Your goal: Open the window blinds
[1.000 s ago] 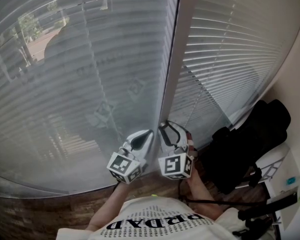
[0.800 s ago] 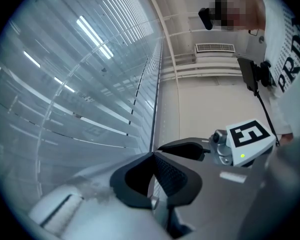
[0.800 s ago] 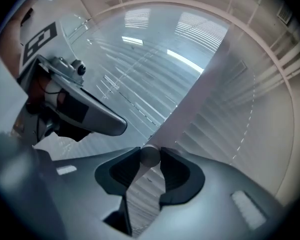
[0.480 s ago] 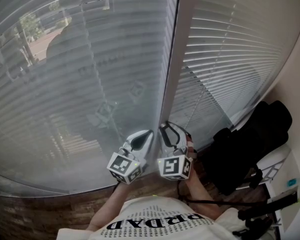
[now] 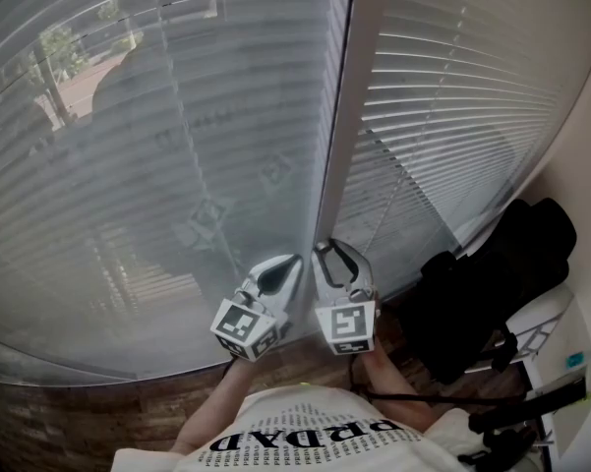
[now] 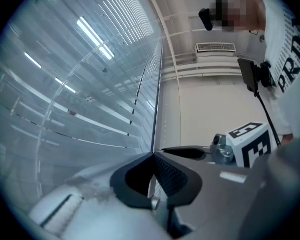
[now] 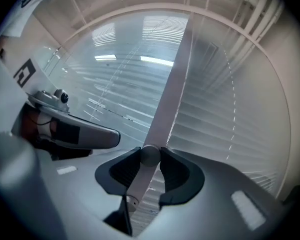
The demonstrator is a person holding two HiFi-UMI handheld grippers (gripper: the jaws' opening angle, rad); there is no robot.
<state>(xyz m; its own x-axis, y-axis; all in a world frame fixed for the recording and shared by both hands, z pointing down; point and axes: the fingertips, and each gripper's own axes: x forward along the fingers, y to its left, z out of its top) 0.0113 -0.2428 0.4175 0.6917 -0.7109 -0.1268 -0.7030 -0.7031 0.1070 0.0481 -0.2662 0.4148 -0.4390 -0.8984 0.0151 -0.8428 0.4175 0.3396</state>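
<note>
White slatted blinds (image 5: 443, 116) fill the window ahead of both grippers. The panel beyond the left gripper (image 5: 291, 262) already lets some outdoor view through, while the one beyond the right gripper (image 5: 332, 254) looks more closed. A pale window post (image 5: 346, 116) rises straight ahead between them. The right gripper is clamped on the tilt wand (image 7: 139, 179), jaws fairly wide around it, probably so a twist can turn the slats. The left gripper's jaws meet at the tips, apparently empty, just beside its partner

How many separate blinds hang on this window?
2: the left blind to the left of the upright frame post, the right blind to its right. More may hang beyond the picture's edges.
</note>
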